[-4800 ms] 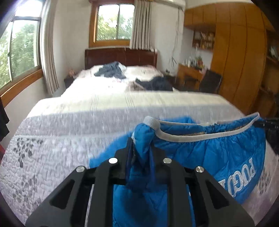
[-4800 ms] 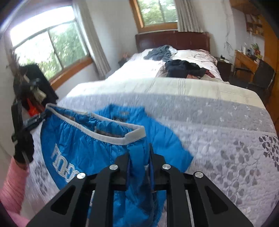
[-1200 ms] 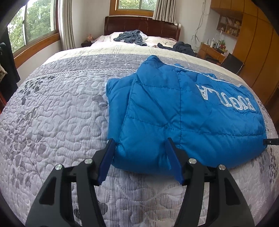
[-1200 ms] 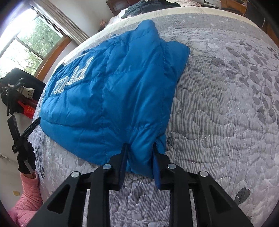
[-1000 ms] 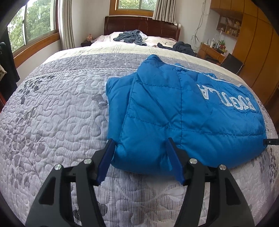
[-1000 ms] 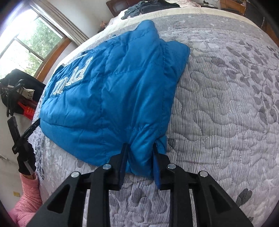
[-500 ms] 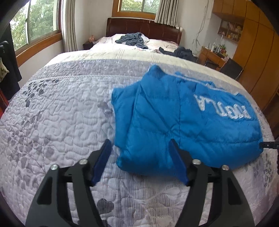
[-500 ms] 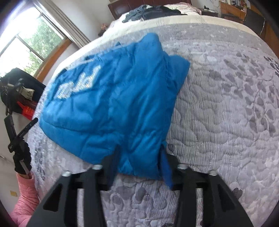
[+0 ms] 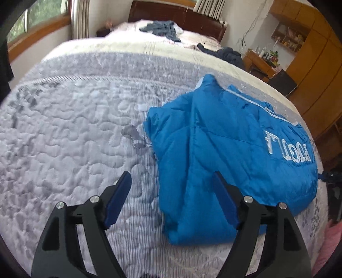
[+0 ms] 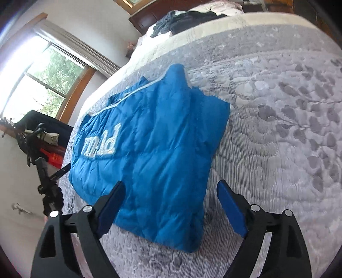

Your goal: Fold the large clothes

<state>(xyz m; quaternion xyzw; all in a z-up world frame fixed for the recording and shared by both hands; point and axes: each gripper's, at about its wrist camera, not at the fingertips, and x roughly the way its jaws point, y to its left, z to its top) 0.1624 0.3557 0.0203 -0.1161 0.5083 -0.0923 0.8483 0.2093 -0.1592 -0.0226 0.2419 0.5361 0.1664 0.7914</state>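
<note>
Jacket beyond spread fingers

A home bedroom: quilted bed, headboard (dark wood), wardrobe.

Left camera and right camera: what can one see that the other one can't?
Only the left camera shows the wooden cupboards and the small desk beside the bed.

Only the right camera shows the bright window with its curtain, and the red thing near the wall.

Both show the blue jacket lying flat on the grey quilt, the dark clothes piled by the headboard, and an open gripper: the left gripper and the right gripper, neither holding anything.
</note>
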